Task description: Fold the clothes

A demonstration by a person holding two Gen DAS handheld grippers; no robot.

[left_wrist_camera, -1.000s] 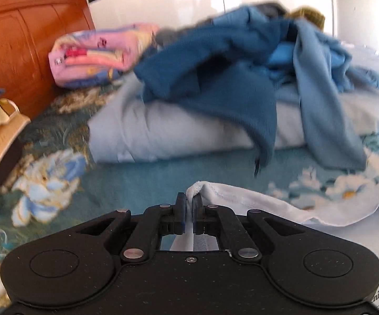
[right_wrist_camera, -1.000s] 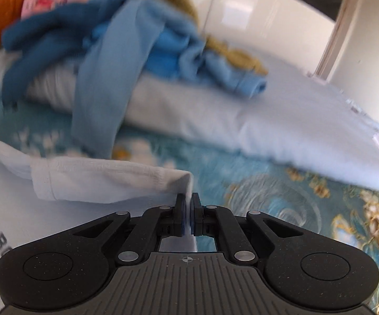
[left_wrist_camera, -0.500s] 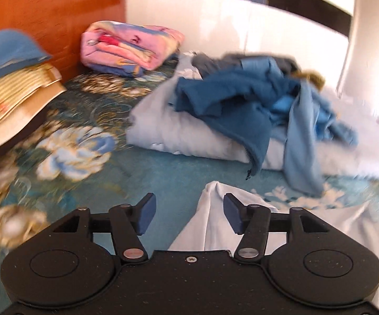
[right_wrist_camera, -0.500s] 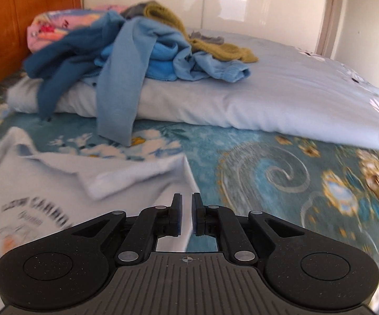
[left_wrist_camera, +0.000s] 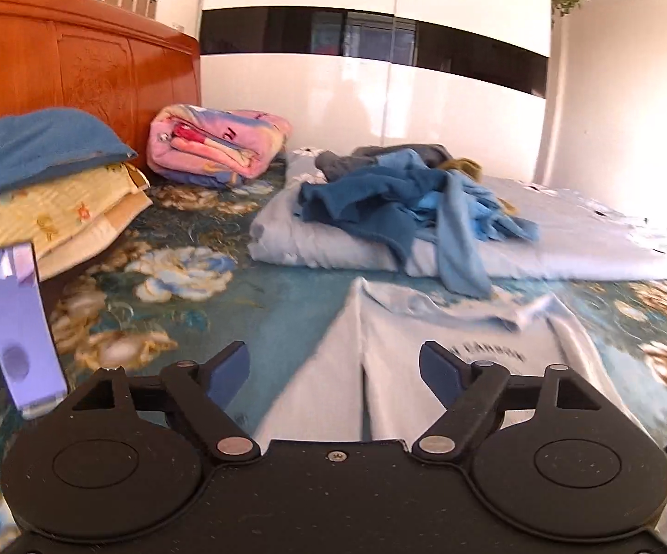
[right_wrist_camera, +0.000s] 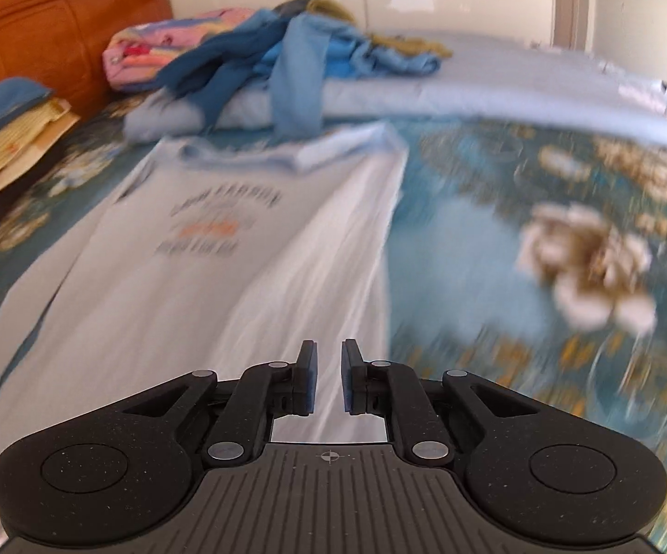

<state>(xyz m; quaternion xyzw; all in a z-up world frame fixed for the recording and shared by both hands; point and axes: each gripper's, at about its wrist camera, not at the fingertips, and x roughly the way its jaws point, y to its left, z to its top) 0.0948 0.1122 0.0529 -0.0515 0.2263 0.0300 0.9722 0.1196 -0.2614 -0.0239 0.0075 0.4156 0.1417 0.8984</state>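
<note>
While both opening, empty grippers face the T-shirt [right_wrist_camera: 204, 267], only the left wrist view shows the wardrobe [left_wrist_camera: 379, 92].

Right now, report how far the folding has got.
Done: the white T-shirt lies spread flat on the bedspread. In hand: nothing; the left gripper and right gripper are opening, empty. Left: folding it, then the blue clothes pile.

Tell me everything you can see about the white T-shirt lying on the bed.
The T-shirt is white, thin and cotton-looking, with dark lettering and an orange line printed on the chest, blurred beyond reading. It lies spread flat, print up, on the floral bedspread, collar toward the pile of blue clothes, sleeves folded inward near the top. Light creases run along it. Neither gripper holds it.
</note>
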